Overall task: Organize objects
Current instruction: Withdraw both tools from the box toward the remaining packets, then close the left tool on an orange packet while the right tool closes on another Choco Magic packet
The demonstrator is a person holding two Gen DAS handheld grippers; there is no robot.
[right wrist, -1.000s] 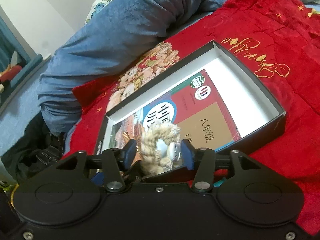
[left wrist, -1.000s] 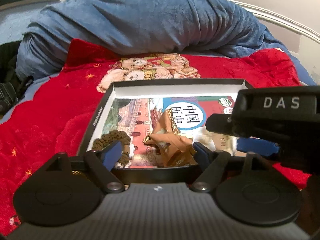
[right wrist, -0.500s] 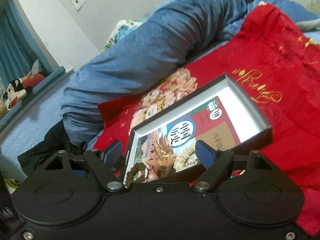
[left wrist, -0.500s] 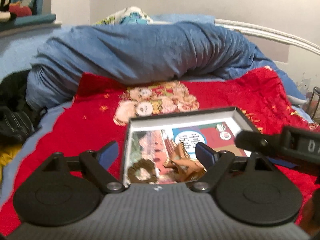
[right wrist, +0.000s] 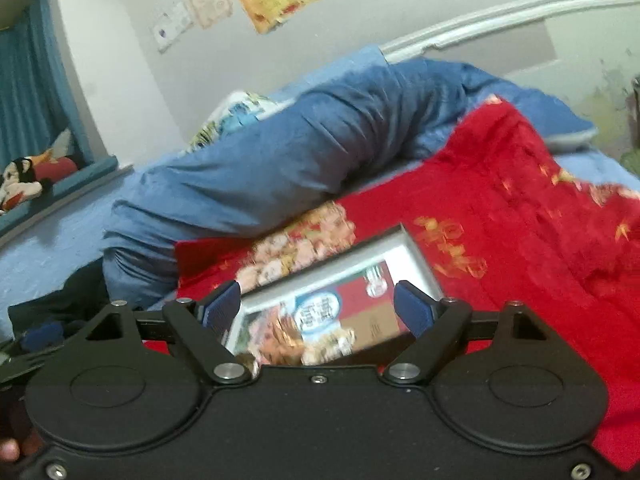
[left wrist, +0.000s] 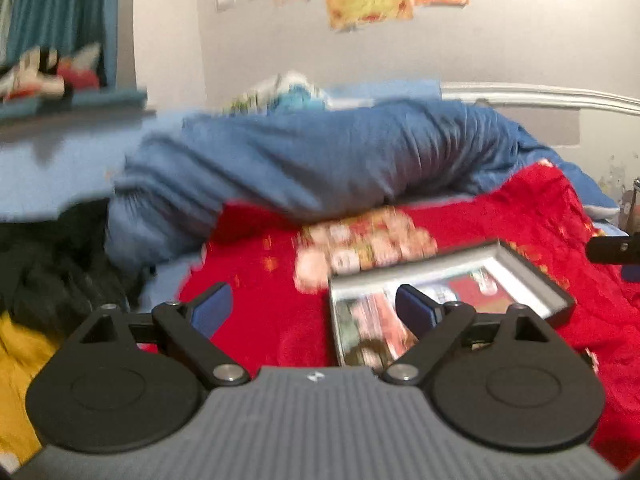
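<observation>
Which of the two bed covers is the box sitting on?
The red blanket, the one with gold patterns. The box rests on it, while the blue quilt lies bunched up behind, farther away.

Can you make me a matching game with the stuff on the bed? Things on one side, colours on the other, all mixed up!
Things:
1. rolled-up duvet
2. blanket under the box
3. box rim
4. clothing at the far left edge of the left wrist view

Colours:
A. yellow
B. black
C. blue
D. red

Right pairs: 1-C, 2-D, 3-B, 4-A

Bonus: the left gripper and the right gripper are both open, holding nothing.
</observation>
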